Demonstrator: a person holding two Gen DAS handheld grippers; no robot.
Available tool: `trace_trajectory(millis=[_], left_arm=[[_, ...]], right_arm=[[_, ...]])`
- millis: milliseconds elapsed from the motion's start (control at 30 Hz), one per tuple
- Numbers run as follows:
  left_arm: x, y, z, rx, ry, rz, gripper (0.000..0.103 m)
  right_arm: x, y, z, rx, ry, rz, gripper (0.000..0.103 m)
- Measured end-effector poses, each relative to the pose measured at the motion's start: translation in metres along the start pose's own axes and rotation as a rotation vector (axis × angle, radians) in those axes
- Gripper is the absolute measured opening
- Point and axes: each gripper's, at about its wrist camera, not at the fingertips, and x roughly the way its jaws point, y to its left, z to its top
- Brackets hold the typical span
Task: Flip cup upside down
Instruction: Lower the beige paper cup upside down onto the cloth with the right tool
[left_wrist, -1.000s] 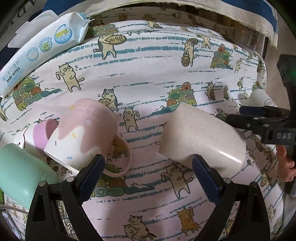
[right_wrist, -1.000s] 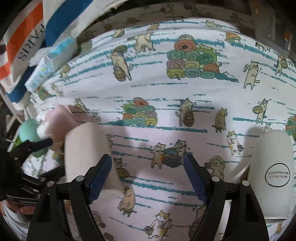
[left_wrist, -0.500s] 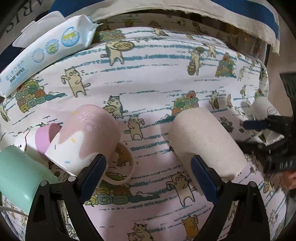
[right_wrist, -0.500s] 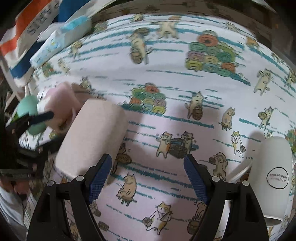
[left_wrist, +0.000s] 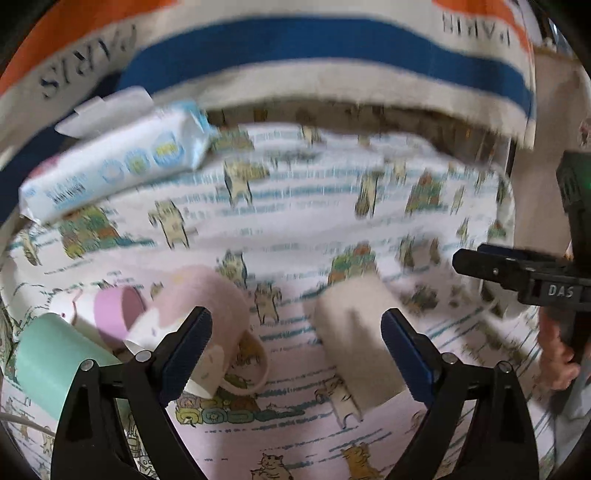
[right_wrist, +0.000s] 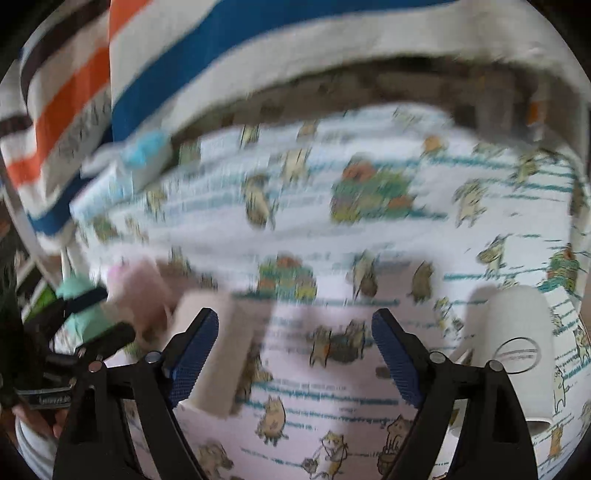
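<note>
A beige speckled cup (left_wrist: 354, 339) stands upside down on the cat-print cloth (left_wrist: 295, 206), between and beyond my left gripper's (left_wrist: 297, 332) open fingers. It also shows in the right wrist view (right_wrist: 218, 347), behind the left finger of my open right gripper (right_wrist: 295, 332). A pink-and-white mug (left_wrist: 199, 314) with a handle stands upside down to its left. A white cup (right_wrist: 517, 350) stands upside down at the right. Both grippers are empty. Both views are blurred.
A mint green cup (left_wrist: 51, 362) and a lilac-rimmed cup (left_wrist: 114, 314) lie at the left. A pack of baby wipes (left_wrist: 110, 162) lies at the back left. A striped "PARIS" bag (left_wrist: 295, 48) borders the far edge. The right gripper (left_wrist: 524, 273) shows at the right.
Both cameras have tilted up and pulled back, so the striped bag fills the top. The beige cup now stands free of both grippers. The views have blurred with motion.
</note>
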Motion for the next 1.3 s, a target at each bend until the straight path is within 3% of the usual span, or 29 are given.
trace_trajectory(millis=[167, 233, 400, 933, 1300], left_arm=[[-0.036, 0.012, 0.007, -0.059, -0.171, 0.012, 0.102], [-0.048, 0.016, 0.01, -0.077, -0.223, 0.021, 0.102], [-0.067, 0.022, 0.014, -0.109, -0.304, 0.055, 0.102], [-0.086, 0.049, 0.016, -0.207, -0.378, 0.088, 0.102], [-0.066, 0.06, 0.015, -0.265, -0.259, 0.101, 0.102]], right_arm=[[-0.023, 0.007, 0.002, 0.029, -0.129, 0.038, 0.094], [-0.031, 0.014, 0.001, 0.008, -0.192, 0.003, 0.103], [-0.037, 0.042, -0.002, -0.052, -0.243, -0.09, 0.103], [0.014, 0.113, -0.057, -0.181, 0.032, -0.131, 0.103], [0.053, 0.114, -0.07, -0.166, 0.162, -0.183, 0.103]])
